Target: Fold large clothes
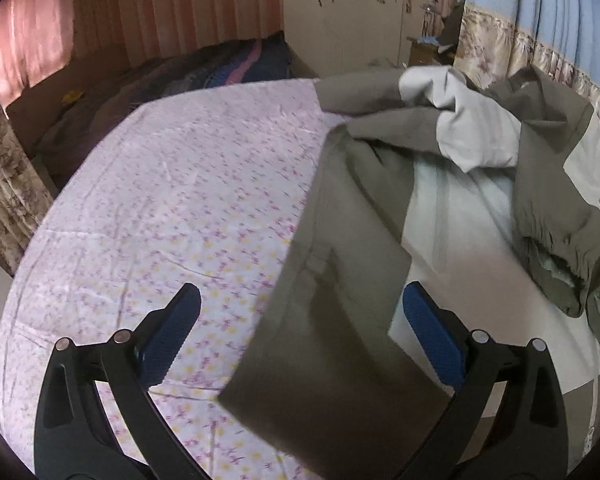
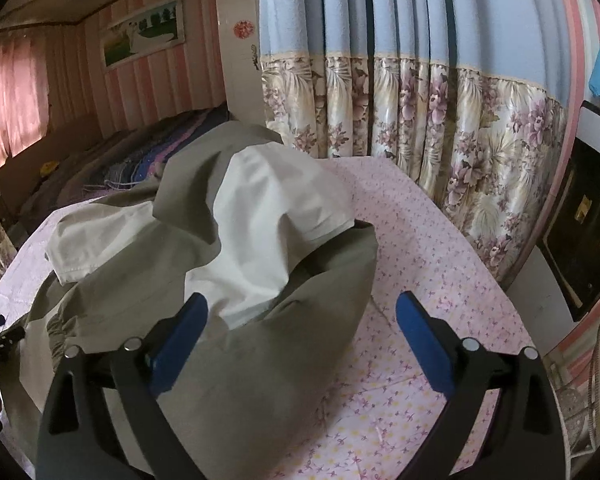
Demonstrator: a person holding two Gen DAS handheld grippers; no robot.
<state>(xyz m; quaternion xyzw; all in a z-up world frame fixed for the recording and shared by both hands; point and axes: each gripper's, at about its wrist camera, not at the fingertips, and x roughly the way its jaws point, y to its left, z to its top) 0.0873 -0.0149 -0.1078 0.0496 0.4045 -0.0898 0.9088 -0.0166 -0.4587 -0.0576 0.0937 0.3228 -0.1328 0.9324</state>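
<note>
**A:** ok what's closest to the cams?

**B:** Left gripper (image 1: 300, 344) first. Jaws spread wide, blue pads (image 1: 172, 336) well apart, gripping nothing. The near olive corner of the jacket (image 1: 340, 280) lies flat between them on the bench (image 1: 160, 200), which has a pink flowery sheet over it.

**A:** and the right one?

**B:** Right gripper (image 2: 302, 344), same deal: jaws wide, nothing pinched. The jacket (image 2: 260, 340) bulges up between the pads (image 2: 424, 344), with the left pad against the cloth and the right pad over bare sheet.

**A:** so where's the jacket overall?

**B:** Heaped on the bench (image 2: 440, 272), olive and pale grey panels, all rumpled, and one pale section humps up in the middle. An elastic cuff (image 1: 556, 252) shows on the left cam's right side.

**A:** behind that?

**B:** A bed with a dark striped blanket (image 1: 228, 64), a floral curtain with a blue top (image 2: 420, 80), pink striped walls, a white wardrobe (image 1: 356, 20).
</note>
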